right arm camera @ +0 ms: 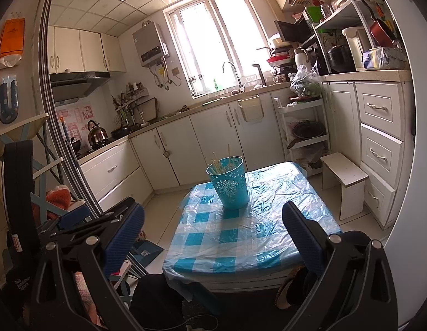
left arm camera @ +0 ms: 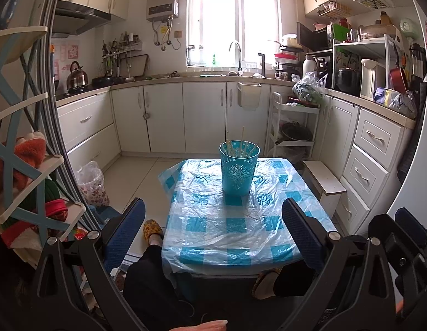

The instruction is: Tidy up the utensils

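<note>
A teal perforated holder [left arm camera: 239, 167] stands upright on the far middle of a small table [left arm camera: 208, 242] covered with a blue-checked cloth under clear plastic. Several pale chopsticks [left arm camera: 242, 139] stand in it. It also shows in the right wrist view [right arm camera: 230, 184], with the chopsticks [right arm camera: 217, 165] leaning inside. My left gripper [left arm camera: 213, 231] is open and empty, held back above the table's near edge. My right gripper [right arm camera: 213, 234] is open and empty, also near the front edge of the table [right arm camera: 227, 256]. The right gripper's body shows at the lower right of the left wrist view [left arm camera: 406, 242].
A white step stool [right arm camera: 344, 182] stands right of the table, before white drawers [right arm camera: 381, 149]. A shelf rack [left arm camera: 28, 182] with cloths is at left. The person's legs and slippers [left arm camera: 152, 230] are below the table's near edge. Kitchen cabinets and a sink [left arm camera: 235, 58] lie beyond.
</note>
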Available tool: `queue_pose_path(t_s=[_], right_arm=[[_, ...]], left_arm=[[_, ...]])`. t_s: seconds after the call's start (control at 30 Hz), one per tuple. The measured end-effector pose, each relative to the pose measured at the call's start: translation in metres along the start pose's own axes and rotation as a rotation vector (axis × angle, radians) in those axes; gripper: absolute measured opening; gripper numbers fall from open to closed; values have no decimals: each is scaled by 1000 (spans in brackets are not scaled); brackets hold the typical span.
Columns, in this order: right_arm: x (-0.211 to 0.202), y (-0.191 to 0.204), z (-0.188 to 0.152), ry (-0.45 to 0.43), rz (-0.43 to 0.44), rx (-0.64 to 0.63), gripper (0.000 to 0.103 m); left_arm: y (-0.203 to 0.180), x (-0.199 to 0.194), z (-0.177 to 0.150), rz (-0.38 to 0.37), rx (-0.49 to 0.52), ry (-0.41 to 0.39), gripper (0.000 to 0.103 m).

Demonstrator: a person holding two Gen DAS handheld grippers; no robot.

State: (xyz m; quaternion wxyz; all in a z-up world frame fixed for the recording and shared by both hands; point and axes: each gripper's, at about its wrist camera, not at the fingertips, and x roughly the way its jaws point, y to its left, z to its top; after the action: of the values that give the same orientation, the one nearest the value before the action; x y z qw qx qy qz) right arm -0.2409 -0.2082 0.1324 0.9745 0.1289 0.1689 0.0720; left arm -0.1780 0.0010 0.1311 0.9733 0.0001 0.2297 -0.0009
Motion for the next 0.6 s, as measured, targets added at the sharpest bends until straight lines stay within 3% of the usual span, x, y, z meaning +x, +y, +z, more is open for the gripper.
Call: queue_pose_path(t_s=[0.6], right_arm=[[-1,0,0,-1,1,-3,96]], left_arm=[[-1,-1,0,0,3,-3,95]])
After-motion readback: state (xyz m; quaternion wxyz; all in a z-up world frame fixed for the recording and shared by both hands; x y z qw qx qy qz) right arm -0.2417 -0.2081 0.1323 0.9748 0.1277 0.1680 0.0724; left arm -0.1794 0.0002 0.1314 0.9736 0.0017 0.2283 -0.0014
